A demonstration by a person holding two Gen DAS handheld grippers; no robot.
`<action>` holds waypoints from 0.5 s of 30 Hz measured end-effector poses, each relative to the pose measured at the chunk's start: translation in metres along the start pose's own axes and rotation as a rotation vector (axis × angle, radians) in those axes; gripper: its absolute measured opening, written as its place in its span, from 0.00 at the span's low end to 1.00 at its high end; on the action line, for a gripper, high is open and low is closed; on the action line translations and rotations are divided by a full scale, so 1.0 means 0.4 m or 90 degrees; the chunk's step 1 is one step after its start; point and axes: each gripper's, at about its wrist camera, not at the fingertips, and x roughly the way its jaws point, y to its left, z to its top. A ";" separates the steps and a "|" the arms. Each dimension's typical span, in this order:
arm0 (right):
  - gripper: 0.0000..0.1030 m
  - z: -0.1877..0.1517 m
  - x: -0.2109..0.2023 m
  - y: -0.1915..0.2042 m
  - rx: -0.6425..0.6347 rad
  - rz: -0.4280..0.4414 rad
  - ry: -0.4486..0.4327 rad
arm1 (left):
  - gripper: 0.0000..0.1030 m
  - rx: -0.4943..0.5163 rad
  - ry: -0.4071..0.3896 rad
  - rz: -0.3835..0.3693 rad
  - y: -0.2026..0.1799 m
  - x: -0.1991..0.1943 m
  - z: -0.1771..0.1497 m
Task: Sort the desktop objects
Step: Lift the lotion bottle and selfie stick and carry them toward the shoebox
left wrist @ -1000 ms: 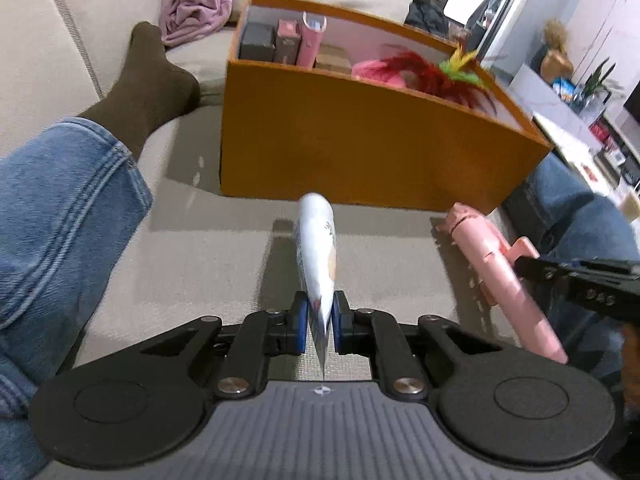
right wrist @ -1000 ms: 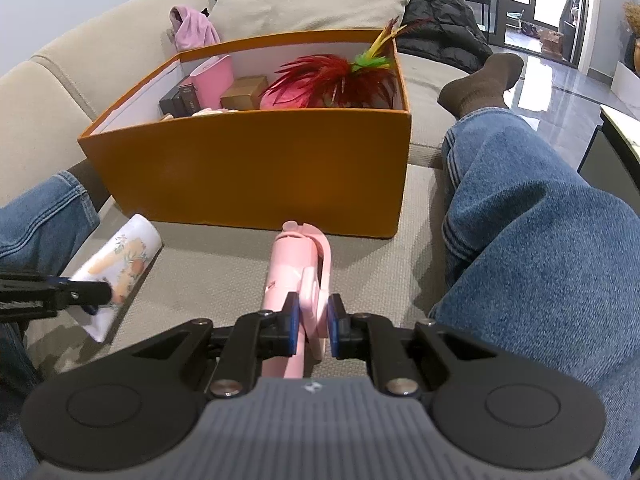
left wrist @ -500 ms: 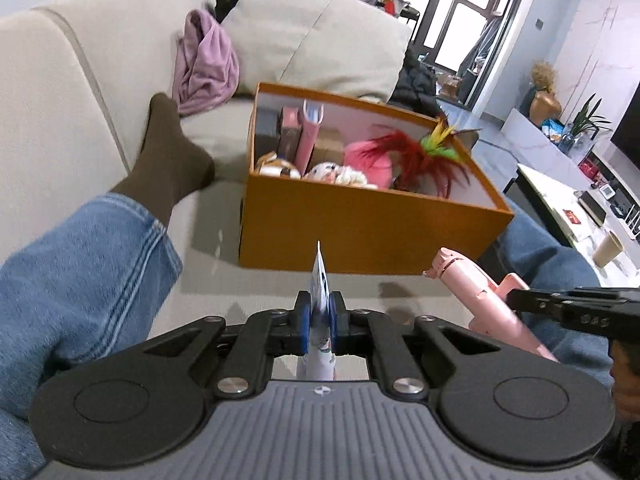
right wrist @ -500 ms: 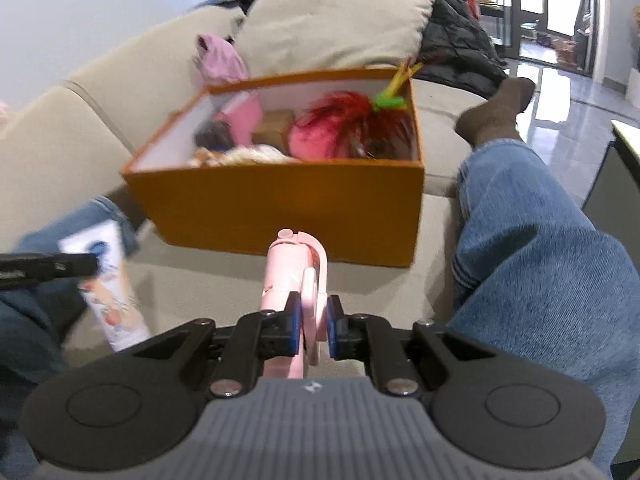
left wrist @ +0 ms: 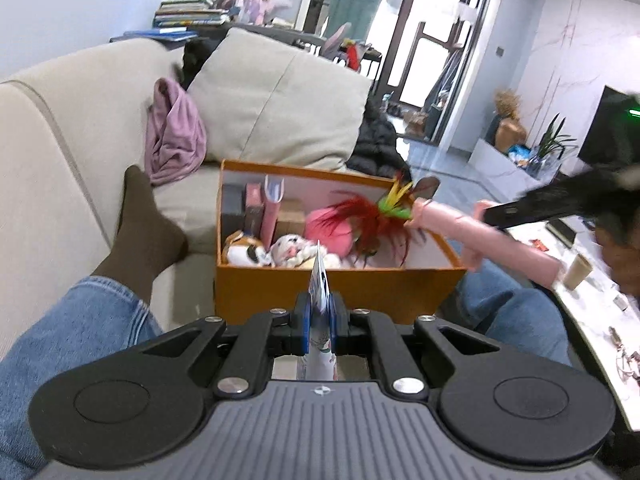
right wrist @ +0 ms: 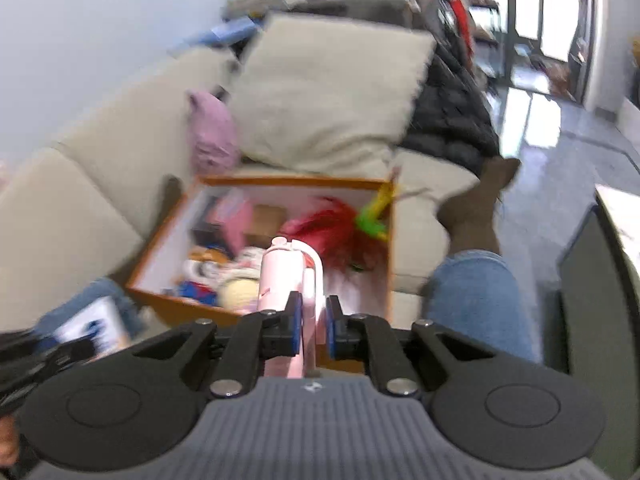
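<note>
An orange box (left wrist: pixel 336 290) sits on the beige sofa and holds feathers, plush toys and small boxes. My left gripper (left wrist: pixel 319 314) is shut on a white printed tube (left wrist: pixel 319 280), which is lifted edge-on in front of the box's near wall. In the right wrist view my right gripper (right wrist: pixel 311 320) is shut on a pink stick-shaped gadget (right wrist: pixel 284 276), raised above the box (right wrist: pixel 390 236). The left wrist view shows that pink gadget (left wrist: pixel 452 228) reaching over the box's right end, in the right gripper (left wrist: pixel 520 210). At lower left of the blurred right wrist view is the tube (right wrist: pixel 94 322).
A person's legs in blue jeans (left wrist: pixel 72 328) with brown socks (left wrist: pixel 140 232) lie on both sides of the box. A beige cushion (left wrist: pixel 280 108), a purple cloth (left wrist: pixel 174 136) and a black jacket (right wrist: pixel 448 116) lie behind it. A low table with a paper cup (left wrist: pixel 578 272) stands at right.
Both grippers have risen, lifting the tube and the pink gadget off the sofa seat. The pink gadget has moved up and over the box's right end.
</note>
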 end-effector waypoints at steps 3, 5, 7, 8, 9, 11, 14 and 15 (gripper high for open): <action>0.12 0.057 0.075 -0.018 0.024 -0.047 0.058 | 0.09 -0.007 -0.013 -0.018 0.008 -0.005 0.001; 0.12 0.081 0.119 -0.019 0.040 -0.063 0.089 | 0.09 -0.014 -0.018 -0.025 0.017 -0.007 0.002; 0.12 0.099 0.158 -0.015 0.048 -0.080 0.109 | 0.09 -0.021 -0.020 -0.027 0.029 -0.009 0.003; 0.12 0.103 0.176 -0.012 0.054 -0.090 0.122 | 0.09 -0.024 -0.021 -0.029 0.036 -0.009 0.003; 0.12 0.109 0.197 -0.008 0.059 -0.099 0.136 | 0.09 -0.026 -0.022 -0.030 0.042 -0.010 0.002; 0.12 0.116 0.233 0.000 0.062 -0.119 0.163 | 0.09 -0.031 -0.025 -0.035 0.053 -0.011 0.001; 0.12 0.126 0.285 0.019 0.044 -0.162 0.185 | 0.09 -0.039 -0.030 -0.042 0.068 -0.010 0.001; 0.12 0.126 0.302 0.026 0.035 -0.178 0.187 | 0.09 -0.040 -0.031 -0.044 0.071 -0.009 0.000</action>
